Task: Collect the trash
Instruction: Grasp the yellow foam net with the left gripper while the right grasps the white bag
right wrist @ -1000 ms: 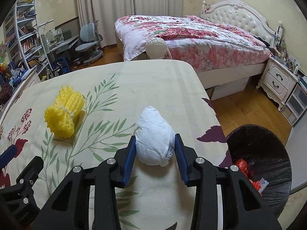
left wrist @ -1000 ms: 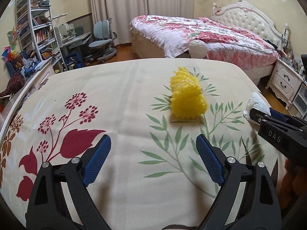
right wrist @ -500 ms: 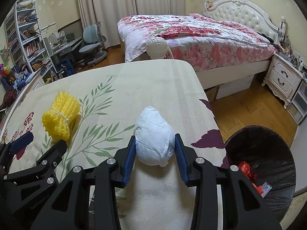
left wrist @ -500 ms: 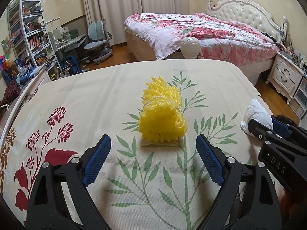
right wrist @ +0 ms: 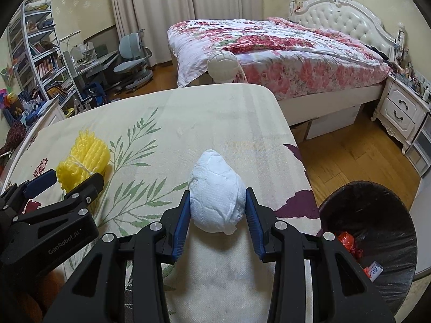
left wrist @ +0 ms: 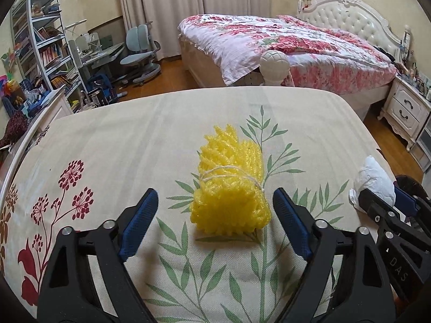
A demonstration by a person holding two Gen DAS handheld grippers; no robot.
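A yellow foam net bundle (left wrist: 231, 188) tied with white string lies on the floral tablecloth (left wrist: 134, 140). My left gripper (left wrist: 215, 219) is open, its blue pads on either side of the bundle's near end, not touching it. My right gripper (right wrist: 217, 210) is shut on a crumpled white paper wad (right wrist: 216, 191) over the table's right edge. The wad also shows at the right of the left wrist view (left wrist: 374, 183), and the yellow bundle at the left of the right wrist view (right wrist: 83, 158). A black-lined trash bin (right wrist: 377, 204) holding some trash stands on the floor at the right.
A bed with a floral quilt (left wrist: 282, 43) stands behind the table. A white nightstand (right wrist: 398, 113) is at the far right. Shelves, a desk and a chair (left wrist: 140, 51) fill the far left. Wooden floor (right wrist: 350, 156) lies between table and nightstand.
My left gripper has moved right and forward until the yellow bundle sits between its open fingers. My right gripper still holds the wad and has hardly moved.
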